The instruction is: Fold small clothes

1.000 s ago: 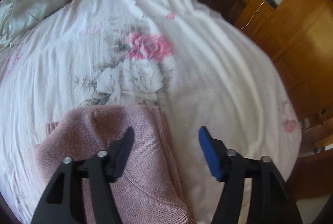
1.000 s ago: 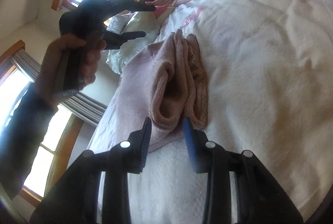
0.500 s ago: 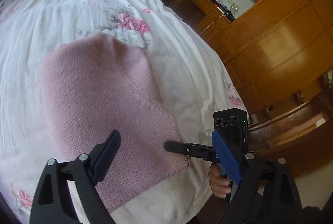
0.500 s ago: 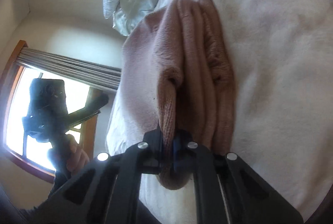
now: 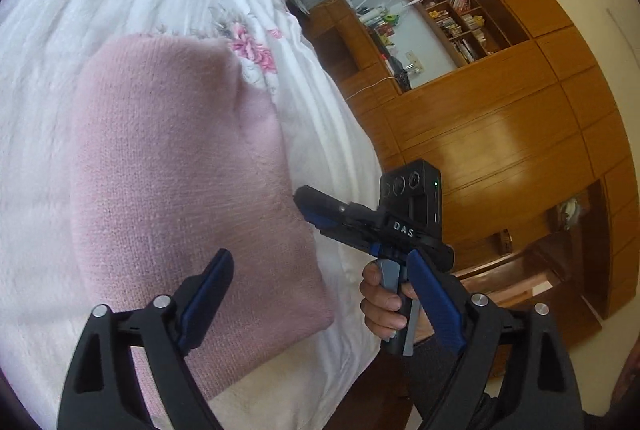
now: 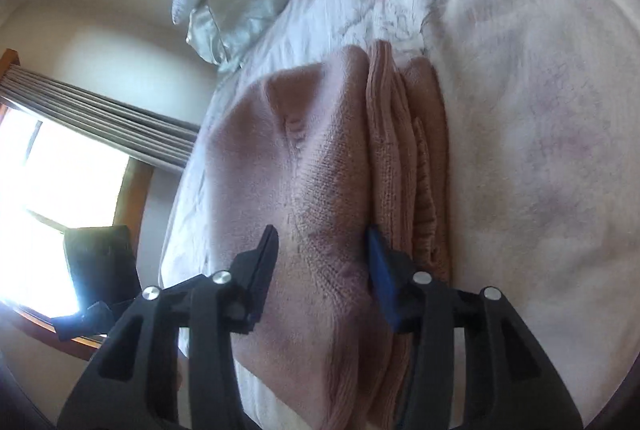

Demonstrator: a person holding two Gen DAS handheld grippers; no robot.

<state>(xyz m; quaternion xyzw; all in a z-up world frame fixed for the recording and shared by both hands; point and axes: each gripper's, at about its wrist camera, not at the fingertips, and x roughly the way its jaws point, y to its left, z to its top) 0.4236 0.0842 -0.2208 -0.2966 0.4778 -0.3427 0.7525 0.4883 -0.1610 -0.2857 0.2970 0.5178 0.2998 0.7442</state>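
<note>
Both my tongs are wide open, left gripper [image 5: 320, 304] and right gripper [image 6: 324, 270] holding nothing; I'd pat the folded pink sweater [image 5: 176, 182] flat, edges lined up.

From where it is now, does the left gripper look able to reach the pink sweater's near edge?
Probably yes. The left gripper is open, above the folded pink sweater on the bed, nothing between. The right gripper sits off to the side.

Daylight floods in from the blown-out window [image 6: 60, 214] at nine o'clock in the right wrist view; the bedspread [image 6: 540, 134] there smears softly; fisheye bending and dark corners ring both views; wardrobe [image 5: 500, 134] shows glare.
</note>
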